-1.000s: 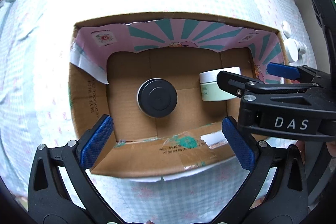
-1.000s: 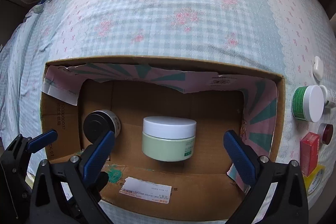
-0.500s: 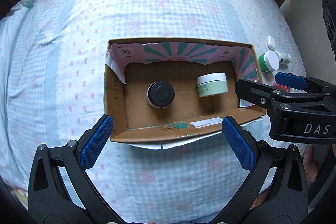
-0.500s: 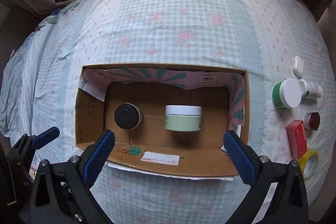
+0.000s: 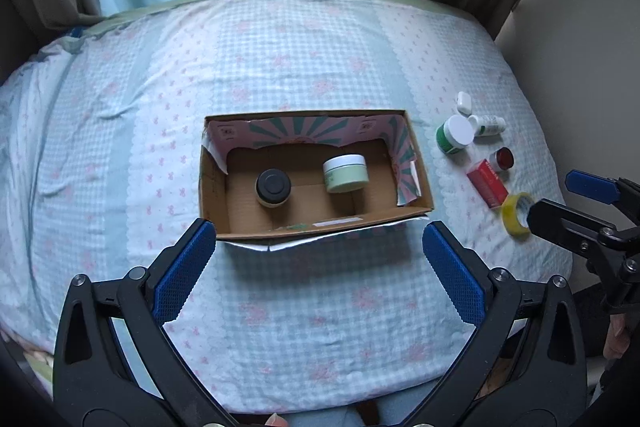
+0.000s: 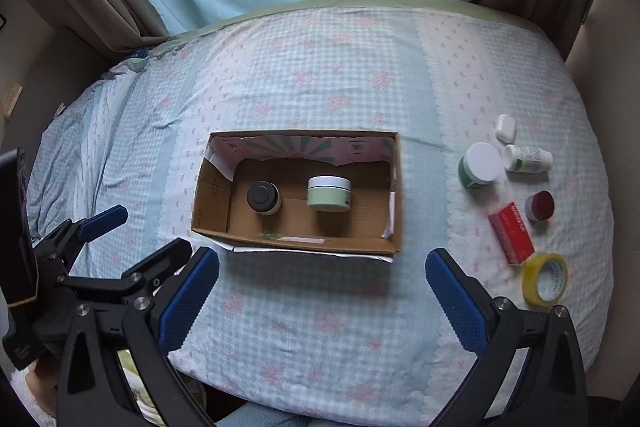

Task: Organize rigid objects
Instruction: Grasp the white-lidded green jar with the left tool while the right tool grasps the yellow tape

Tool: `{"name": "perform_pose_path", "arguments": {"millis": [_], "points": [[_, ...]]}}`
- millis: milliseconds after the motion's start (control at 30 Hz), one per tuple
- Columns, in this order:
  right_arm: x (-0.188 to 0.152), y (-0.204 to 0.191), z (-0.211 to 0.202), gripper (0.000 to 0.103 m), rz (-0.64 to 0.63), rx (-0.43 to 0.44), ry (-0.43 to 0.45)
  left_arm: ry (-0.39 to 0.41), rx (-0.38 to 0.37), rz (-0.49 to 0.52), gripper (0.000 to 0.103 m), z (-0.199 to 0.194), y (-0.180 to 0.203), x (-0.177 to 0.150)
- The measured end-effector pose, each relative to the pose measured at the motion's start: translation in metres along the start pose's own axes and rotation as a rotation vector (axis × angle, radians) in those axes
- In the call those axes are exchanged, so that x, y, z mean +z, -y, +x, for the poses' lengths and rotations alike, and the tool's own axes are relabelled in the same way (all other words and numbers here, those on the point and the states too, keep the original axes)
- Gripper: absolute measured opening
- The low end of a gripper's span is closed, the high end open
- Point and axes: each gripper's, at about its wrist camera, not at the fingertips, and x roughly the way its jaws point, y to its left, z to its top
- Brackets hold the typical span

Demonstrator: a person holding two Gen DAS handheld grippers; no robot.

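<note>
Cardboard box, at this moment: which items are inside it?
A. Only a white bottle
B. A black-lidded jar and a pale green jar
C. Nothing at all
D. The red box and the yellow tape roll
B. Inside the cardboard box stand a black-lidded jar and a pale green jar; the red box and yellow tape roll lie outside it, on the bedspread to its right.

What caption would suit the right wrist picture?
Open right claw above a cardboard box holding a black-lidded jar and pale green jar.
</note>
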Motion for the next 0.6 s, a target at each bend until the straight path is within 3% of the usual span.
{"name": "perform_pose_path", "arguments": {"millis": [200, 300, 600], "points": [[-0.036, 0.066, -0.066, 0.103, 0.038, -0.033, 0.081, 0.069, -0.055, -0.056, 0.103, -0.032, 0.054, -0.013], [-0.055, 0.109, -0.088, 0.103, 0.038, -0.052, 0.106, 0.082, -0.028, -0.047, 0.103, -0.036, 0.094, -0.016], [-0.093, 0.231, -0.093, 0.103, 0.076, -0.035, 0.091, 0.064, -0.028, -0.053, 0.103, -0.005, 0.211, -0.010]]}}
